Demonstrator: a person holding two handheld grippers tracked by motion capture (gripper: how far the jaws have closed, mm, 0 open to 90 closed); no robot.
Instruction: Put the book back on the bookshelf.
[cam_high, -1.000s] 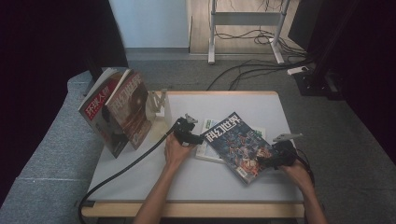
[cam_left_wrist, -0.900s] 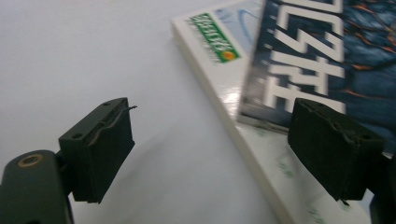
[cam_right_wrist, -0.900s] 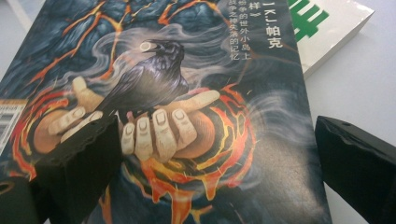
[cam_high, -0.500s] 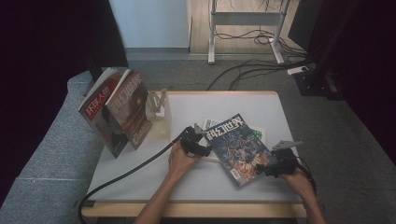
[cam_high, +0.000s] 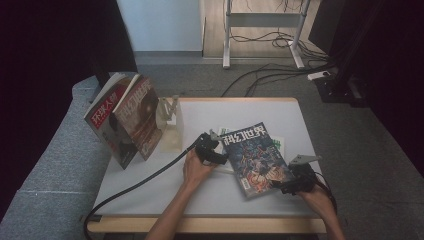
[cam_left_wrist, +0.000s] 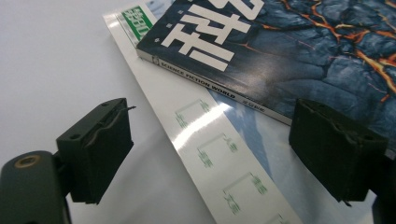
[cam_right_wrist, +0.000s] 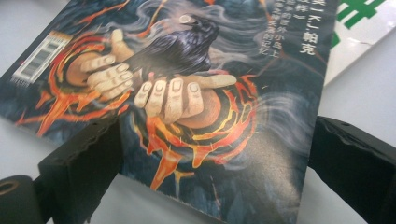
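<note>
A blue science-fiction magazine (cam_high: 255, 155) lies flat in the middle of the white table (cam_high: 150, 195), on top of a white and green magazine (cam_high: 278, 145). My left gripper (cam_high: 212, 150) is at its left edge, open. In the left gripper view the jaws straddle the blue magazine's spine (cam_left_wrist: 303, 46) and the white magazine's margin (cam_left_wrist: 210, 140). My right gripper (cam_high: 295, 182) is at the blue magazine's near right corner, open. In the right gripper view that corner of the cover (cam_right_wrist: 187, 93) sits between the spread jaws, with the white magazine (cam_right_wrist: 364, 28) behind it.
Two magazines (cam_high: 125, 120) stand leaning against a pale bookstand (cam_high: 172, 125) at the table's left. The left gripper's black cable (cam_high: 140, 182) trails across the table to its front left corner. Dark cables lie on the floor beyond the table.
The right gripper has drawn back toward the table's near edge, to the magazine's corner. The left gripper has shifted slightly nearer and to the right, against the magazine's left edge.
</note>
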